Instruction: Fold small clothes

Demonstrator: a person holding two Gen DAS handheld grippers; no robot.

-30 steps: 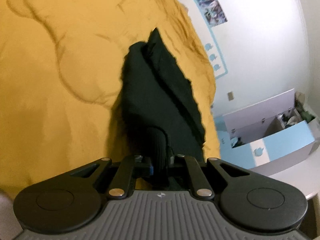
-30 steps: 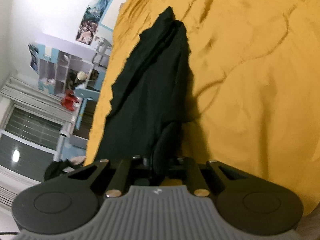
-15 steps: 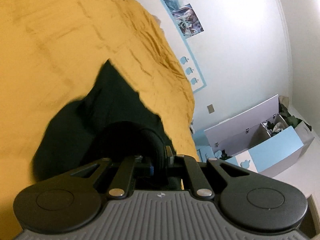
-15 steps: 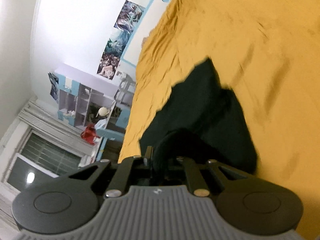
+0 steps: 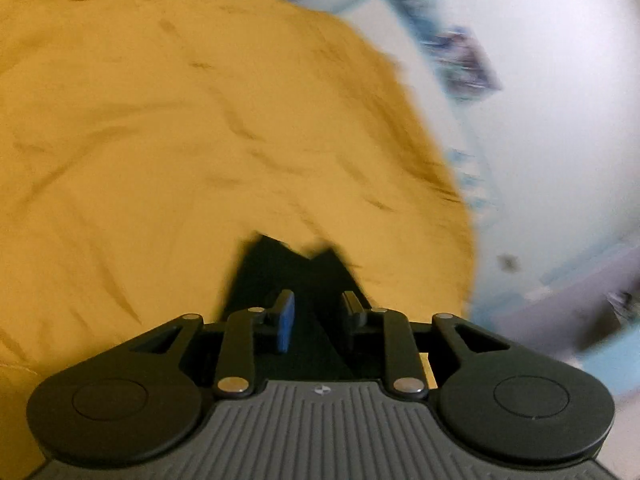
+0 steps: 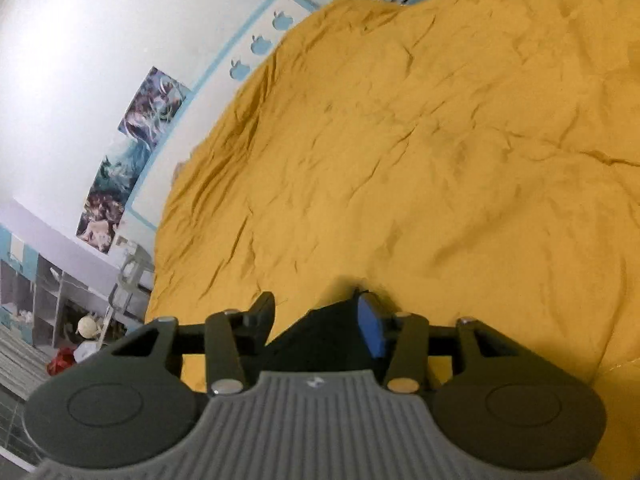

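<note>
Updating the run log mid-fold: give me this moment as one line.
stage: releasing after fold | left gripper: open, jaws just opened, dark garment between | right gripper: open, just opened | surface: yellow bedspread

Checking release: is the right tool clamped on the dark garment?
No: the right tool is open, its fingers apart and clear of the dark garment.

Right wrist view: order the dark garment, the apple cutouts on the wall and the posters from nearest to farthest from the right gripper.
1. Dark garment, lying on the yellow bedspread between the fingers of the right gripper.
2. Posters, on the wall to the left.
3. Apple cutouts, higher along the same wall, by the bed's far end.
</note>
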